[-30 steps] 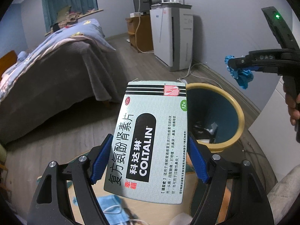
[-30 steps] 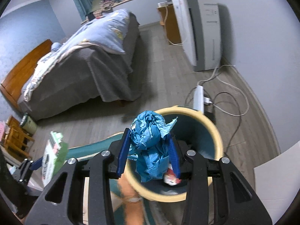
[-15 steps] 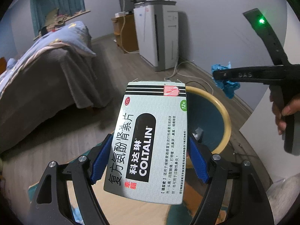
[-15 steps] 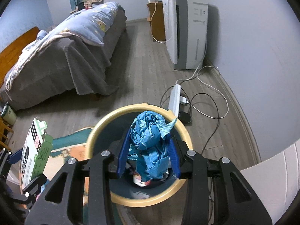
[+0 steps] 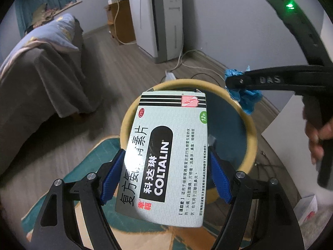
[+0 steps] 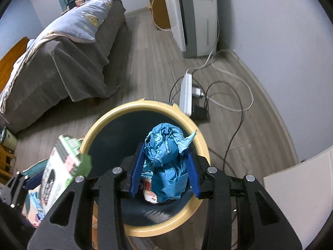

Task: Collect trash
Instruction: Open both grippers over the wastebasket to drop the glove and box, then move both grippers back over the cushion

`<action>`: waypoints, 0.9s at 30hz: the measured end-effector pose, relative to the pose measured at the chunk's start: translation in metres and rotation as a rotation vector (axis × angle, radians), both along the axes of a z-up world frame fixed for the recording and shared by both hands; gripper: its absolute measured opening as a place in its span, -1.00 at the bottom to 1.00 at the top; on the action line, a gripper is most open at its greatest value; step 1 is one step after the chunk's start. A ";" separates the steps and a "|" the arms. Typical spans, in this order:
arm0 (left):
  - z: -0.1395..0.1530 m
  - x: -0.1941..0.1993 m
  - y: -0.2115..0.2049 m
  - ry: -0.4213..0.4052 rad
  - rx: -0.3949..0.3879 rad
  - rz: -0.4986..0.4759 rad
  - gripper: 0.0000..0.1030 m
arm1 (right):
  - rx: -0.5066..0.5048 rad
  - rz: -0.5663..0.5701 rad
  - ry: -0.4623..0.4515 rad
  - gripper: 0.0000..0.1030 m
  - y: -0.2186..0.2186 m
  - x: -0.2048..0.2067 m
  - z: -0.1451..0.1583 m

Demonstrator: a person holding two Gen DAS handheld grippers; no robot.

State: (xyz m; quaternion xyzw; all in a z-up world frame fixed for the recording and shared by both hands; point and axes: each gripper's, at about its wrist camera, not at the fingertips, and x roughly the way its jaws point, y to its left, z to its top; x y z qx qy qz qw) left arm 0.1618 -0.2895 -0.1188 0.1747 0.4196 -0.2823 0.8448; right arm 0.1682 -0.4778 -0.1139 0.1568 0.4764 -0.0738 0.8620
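My left gripper (image 5: 164, 177) is shut on a pale green Coltalin medicine box (image 5: 166, 156) and holds it over the near side of the trash bin (image 5: 250, 133), a dark blue bin with a yellow rim. My right gripper (image 6: 164, 173) is shut on a crumpled blue paper wad (image 6: 166, 162) and holds it above the bin's opening (image 6: 129, 112). The wad (image 5: 245, 98) and right gripper also show at the right of the left wrist view. The box (image 6: 62, 166) shows at the left of the right wrist view. Some trash lies inside the bin (image 6: 149, 193).
A bed with a grey cover (image 6: 62, 66) stands left. A white appliance (image 6: 191, 14) stands by the far wall, with a power strip and cables (image 6: 187, 91) on the floor behind the bin. A teal and orange rug (image 5: 93, 160) lies under the bin's near side.
Both grippers have moved toward and over the bin, each still holding its item. The bin now fills the middle of both views.
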 end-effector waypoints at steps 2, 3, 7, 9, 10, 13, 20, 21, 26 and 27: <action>-0.007 0.011 -0.004 0.011 0.002 0.007 0.50 | 0.029 -0.002 0.019 -0.26 0.001 0.002 -0.007; -0.008 0.015 -0.005 0.013 -0.004 0.010 0.50 | 0.039 0.000 0.023 -0.26 0.002 0.004 -0.009; -0.012 0.027 -0.009 0.007 -0.016 0.015 0.50 | 0.046 0.004 0.025 -0.26 0.007 0.008 -0.012; -0.017 0.031 -0.011 0.010 -0.006 0.014 0.50 | 0.054 -0.005 0.021 -0.26 0.005 0.009 -0.015; -0.021 0.034 -0.012 0.016 0.003 0.016 0.50 | 0.060 -0.011 0.022 -0.26 0.004 0.010 -0.016; -0.026 0.035 -0.014 0.014 0.017 0.012 0.50 | 0.064 -0.024 0.032 -0.25 0.000 0.011 -0.022; -0.024 0.030 -0.007 -0.013 0.002 0.030 0.83 | 0.068 -0.049 0.025 0.20 -0.004 0.012 -0.023; -0.024 0.028 -0.006 -0.019 0.008 0.032 0.85 | 0.073 -0.053 0.024 0.26 -0.004 0.012 -0.021; -0.013 0.012 0.009 -0.065 0.028 0.033 0.90 | 0.025 -0.059 0.001 0.73 -0.003 0.009 -0.006; -0.009 0.007 0.015 -0.078 0.032 0.037 0.90 | 0.024 -0.064 -0.004 0.80 -0.002 0.007 -0.003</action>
